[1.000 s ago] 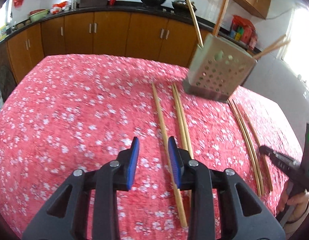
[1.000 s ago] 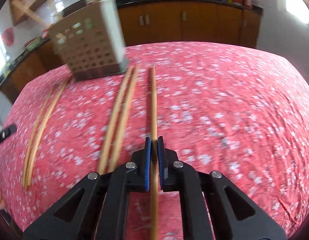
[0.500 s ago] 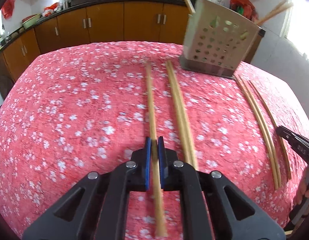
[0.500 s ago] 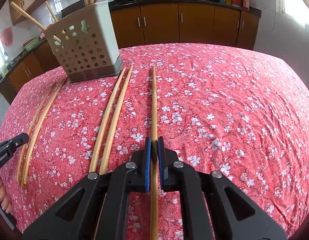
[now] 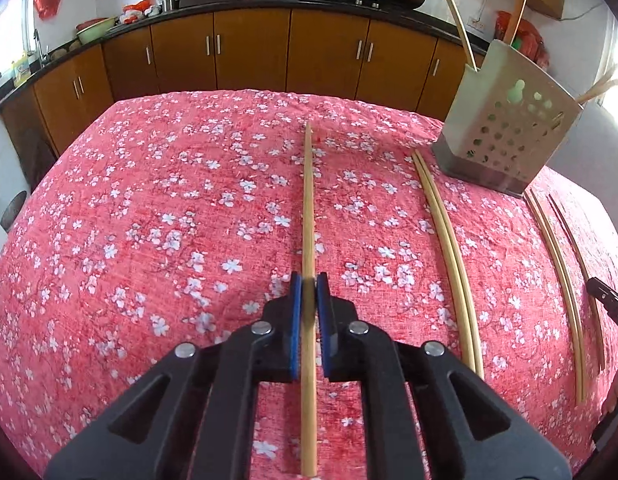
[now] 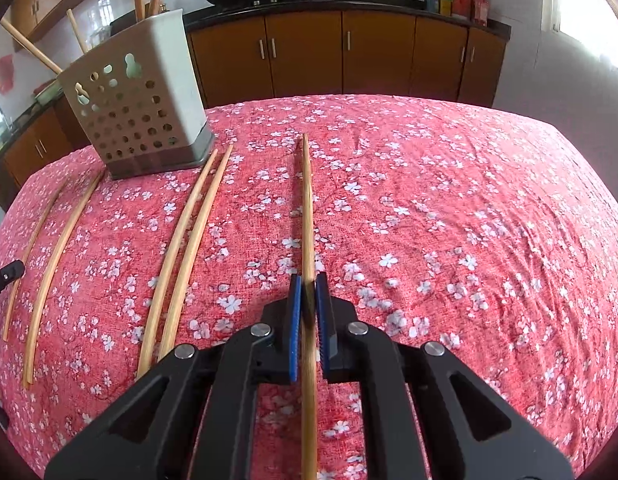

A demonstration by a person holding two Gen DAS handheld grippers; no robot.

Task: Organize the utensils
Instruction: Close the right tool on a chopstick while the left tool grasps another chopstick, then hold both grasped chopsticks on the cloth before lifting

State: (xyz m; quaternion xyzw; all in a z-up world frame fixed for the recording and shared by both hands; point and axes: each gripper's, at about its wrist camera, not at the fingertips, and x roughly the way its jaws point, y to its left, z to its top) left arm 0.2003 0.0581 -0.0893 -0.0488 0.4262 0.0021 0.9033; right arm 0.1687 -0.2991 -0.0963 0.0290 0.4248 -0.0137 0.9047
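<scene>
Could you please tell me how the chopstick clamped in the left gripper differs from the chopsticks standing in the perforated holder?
The clamped chopstick lies along the floral tablecloth; the holder's chopsticks stand and lean outward above the holder.
The clamped one sits pinched between the left gripper pads; the holder's ones are touched by no gripper.
The clamped one is alone; the holder has several.
All are plain, light wood.

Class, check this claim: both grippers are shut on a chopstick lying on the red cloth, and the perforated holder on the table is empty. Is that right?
Not quite. The holder is not empty: chopsticks stand in it, as the right wrist view shows. The rest holds: the left gripper is shut on a chopstick, the right gripper on another, both on the red cloth.
</scene>
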